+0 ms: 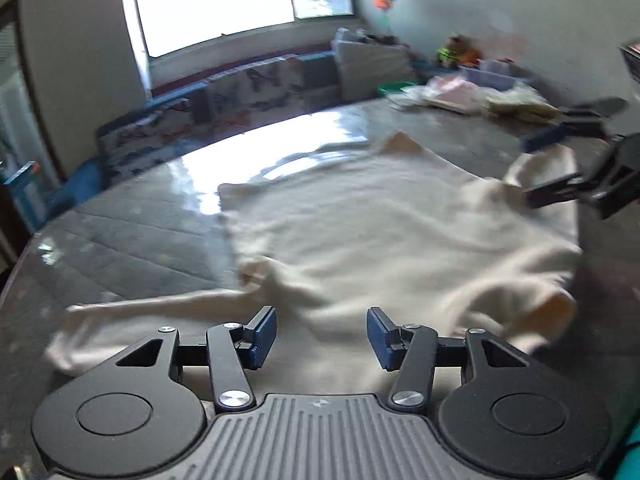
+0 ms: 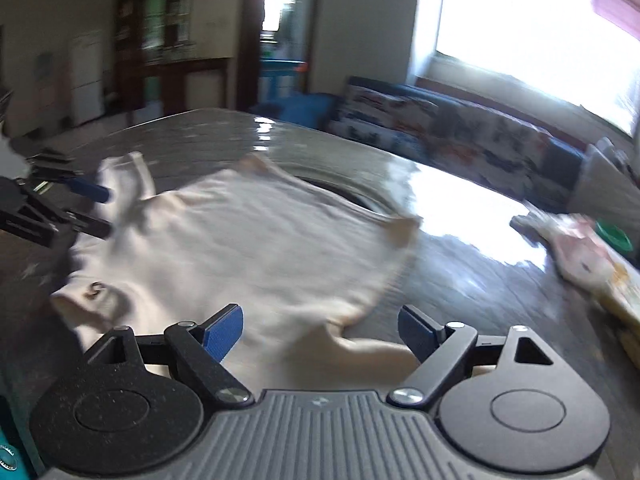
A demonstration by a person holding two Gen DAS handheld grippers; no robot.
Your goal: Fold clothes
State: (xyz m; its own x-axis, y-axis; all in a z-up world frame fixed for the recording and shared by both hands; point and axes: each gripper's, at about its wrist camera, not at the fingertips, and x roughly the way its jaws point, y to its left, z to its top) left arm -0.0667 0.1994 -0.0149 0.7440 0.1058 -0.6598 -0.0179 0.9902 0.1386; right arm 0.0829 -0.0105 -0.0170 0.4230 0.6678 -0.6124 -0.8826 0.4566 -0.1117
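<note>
Across the middle of the glossy grey desk (image 1: 132,240) lies a cream T-shirt (image 1: 360,240), spread mostly flat with soft wrinkles and one sleeve trailing toward the near left edge in the left wrist view. Left gripper (image 1: 322,338) hovers low over the near part of the garment, its blue-padded fingers (image 1: 262,336) spread well apart with nothing between them. Right gripper (image 2: 322,332) is likewise wide open above the shirt's near edge, its blue fingers (image 2: 224,330) holding nothing; a sleeve runs between them in the right wrist view. Each gripper also appears at the margin of the other's view, beside a raised fold of the cloth, though motion blur hides whether it touches. A small dark mark (image 2: 94,290) shows on the shirt near its neckline. At the far end of the desk sits a blurred pile of pale clothes (image 1: 472,94) with a green bowl (image 1: 394,88) beside it. Beyond the desk stand a patterned sofa (image 1: 240,92) and a bright window (image 1: 224,4).
</note>
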